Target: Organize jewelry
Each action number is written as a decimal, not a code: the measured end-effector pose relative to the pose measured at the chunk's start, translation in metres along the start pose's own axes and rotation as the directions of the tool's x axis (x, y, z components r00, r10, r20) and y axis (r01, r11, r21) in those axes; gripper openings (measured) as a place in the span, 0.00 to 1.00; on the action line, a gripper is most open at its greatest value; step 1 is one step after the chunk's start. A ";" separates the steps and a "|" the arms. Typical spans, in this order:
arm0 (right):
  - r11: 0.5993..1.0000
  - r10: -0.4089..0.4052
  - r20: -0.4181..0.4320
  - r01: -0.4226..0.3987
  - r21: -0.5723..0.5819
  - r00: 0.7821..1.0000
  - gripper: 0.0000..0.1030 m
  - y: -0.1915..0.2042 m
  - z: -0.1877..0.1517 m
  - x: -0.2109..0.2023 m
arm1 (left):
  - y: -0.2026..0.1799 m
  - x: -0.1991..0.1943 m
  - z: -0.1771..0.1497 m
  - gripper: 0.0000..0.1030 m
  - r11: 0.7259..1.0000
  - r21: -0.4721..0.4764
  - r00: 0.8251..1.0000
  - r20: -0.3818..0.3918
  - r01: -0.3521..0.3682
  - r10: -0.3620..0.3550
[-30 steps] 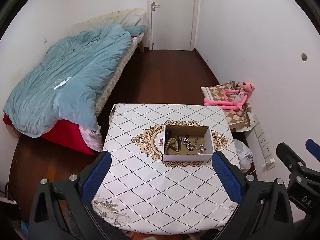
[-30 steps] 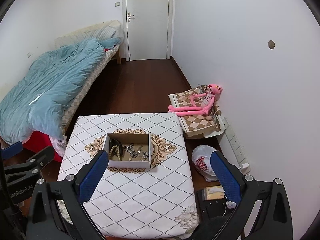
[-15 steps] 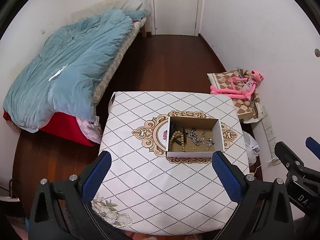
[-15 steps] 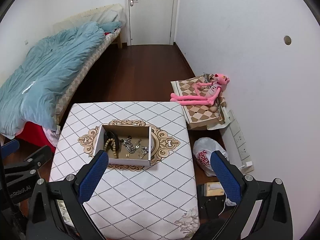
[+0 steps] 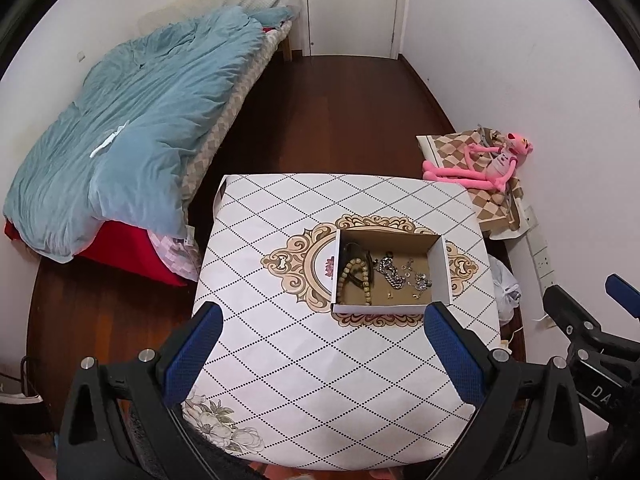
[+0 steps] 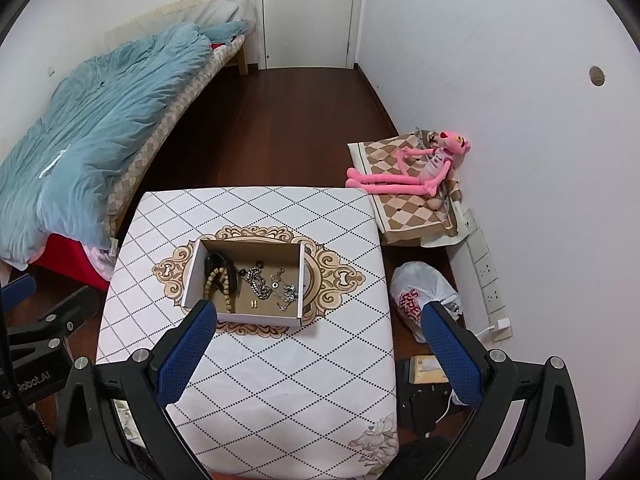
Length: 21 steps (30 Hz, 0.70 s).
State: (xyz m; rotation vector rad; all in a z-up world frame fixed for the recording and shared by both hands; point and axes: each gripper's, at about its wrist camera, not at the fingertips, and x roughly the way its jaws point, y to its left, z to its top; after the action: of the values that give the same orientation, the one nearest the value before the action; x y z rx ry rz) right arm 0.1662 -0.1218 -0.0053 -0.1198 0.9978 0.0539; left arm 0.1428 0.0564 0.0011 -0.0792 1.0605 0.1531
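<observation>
Both the left gripper point(image 5: 320, 356) and right gripper point(image 6: 316, 354) are held wide above the tabletop point(image 5: 304, 360); jewelry is seen in the box point(image 5: 440, 264).

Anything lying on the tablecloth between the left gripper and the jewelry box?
Nothing: in the left wrist view, only bare patterned tablecloth lies between the open left gripper and the cardboard box of jewelry.
</observation>
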 end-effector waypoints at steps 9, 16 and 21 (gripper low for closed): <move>1.000 -0.009 -0.019 0.009 0.000 1.000 1.00 -0.001 -0.002 0.006 | -0.002 0.003 0.000 1.00 1.000 0.001 1.000 -0.006 -0.002 0.002; 1.000 -0.010 -0.020 0.010 -0.004 1.000 1.00 -0.001 -0.004 0.007 | -0.002 0.003 -0.002 1.00 1.000 0.001 1.000 -0.001 -0.001 0.001; 1.000 -0.010 -0.023 0.009 -0.011 1.000 1.00 0.000 -0.004 0.007 | -0.002 0.004 -0.002 1.00 1.000 0.004 1.000 -0.003 -0.005 0.005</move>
State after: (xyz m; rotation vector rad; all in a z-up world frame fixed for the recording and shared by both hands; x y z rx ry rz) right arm 0.1663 -0.1227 -0.0136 -0.1355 1.0199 0.0493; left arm 0.1431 0.0549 -0.0030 -0.0732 1.0645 0.1552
